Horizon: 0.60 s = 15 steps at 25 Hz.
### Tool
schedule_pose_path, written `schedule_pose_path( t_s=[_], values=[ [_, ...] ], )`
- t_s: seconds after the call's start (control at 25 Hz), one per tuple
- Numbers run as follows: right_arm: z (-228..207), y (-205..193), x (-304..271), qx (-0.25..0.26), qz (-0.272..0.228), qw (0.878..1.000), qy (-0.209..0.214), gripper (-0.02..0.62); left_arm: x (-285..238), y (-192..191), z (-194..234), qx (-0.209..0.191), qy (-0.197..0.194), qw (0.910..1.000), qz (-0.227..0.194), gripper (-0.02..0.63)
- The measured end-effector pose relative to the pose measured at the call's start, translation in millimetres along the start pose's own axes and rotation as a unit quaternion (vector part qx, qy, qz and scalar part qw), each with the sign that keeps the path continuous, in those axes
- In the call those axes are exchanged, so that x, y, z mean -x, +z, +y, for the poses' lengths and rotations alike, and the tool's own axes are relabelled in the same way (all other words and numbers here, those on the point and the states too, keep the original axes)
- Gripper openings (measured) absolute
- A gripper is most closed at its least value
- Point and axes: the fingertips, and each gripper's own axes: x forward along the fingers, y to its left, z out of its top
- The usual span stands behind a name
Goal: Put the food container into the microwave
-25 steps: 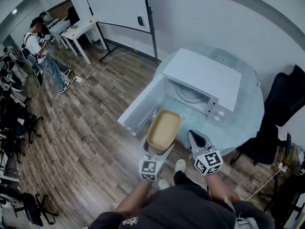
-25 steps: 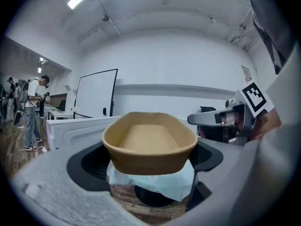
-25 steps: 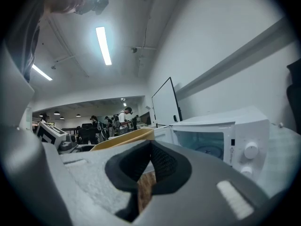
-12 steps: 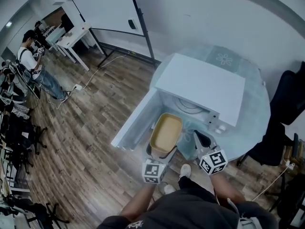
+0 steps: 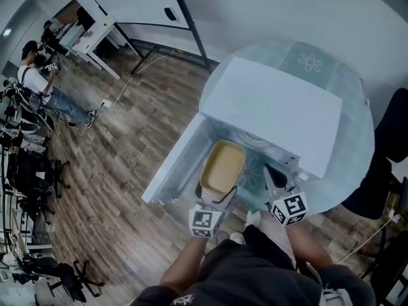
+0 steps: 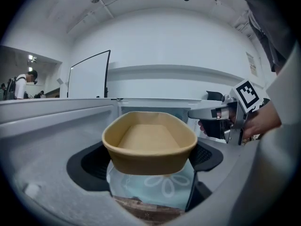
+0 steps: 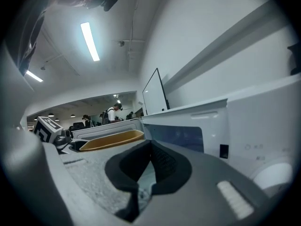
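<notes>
Wood-plank flooring (image 5: pixel 115 190) was seen beneath a round table (image 5: pixel 357 107) covered with a pale flowered cloth. Nearest the wearer, the left gripper (image 5: pixel 215 196) was clamped on the near end of the tan food container (image 5: pixel 222 166), its jaws spread wide around the tub's walls. The empty container was held roughly level above the cloth, reaching away from those jaws toward twelve o'clock. At about three o'clock of the container, close beside it but apart, the right gripper (image 5: pixel 275 176) was held with its jaws together and nothing between them.

Just beyond, the white microwave (image 5: pixel 274 110) stood with its door (image 5: pixel 172 164) swung out toward nine o'clock. The container's far end was judged to be at the mouth of the cavity, between the door and the control panel. How far it reached inside could not be told.

The task was judged well along: the container was gripped, lifted and lined up with the opening. What was left was to pass it inside, set it down and release it.

Far off at ten o'clock, a person (image 5: pixel 44 75) stood near a white desk (image 5: pixel 95 37).
</notes>
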Motion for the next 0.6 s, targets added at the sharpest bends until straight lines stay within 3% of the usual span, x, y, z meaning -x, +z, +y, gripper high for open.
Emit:
schedule_pose_path(
  t_s=[0.28,0.6],
  values=[
    [-5.0,-6.6,-14.5,0.009,0.014,1.0,0.01,0.002,-25.7,-12.4,-4.5,-0.006,-0.02,0.9995,0.022,0.512],
    [-17.3,-19.5,-34.1,0.005,0.032,0.999,-0.021,0.002,-66.0,-27.2,-3.9,-0.009,-0.054,0.9982,0.025,0.512]
  ],
)
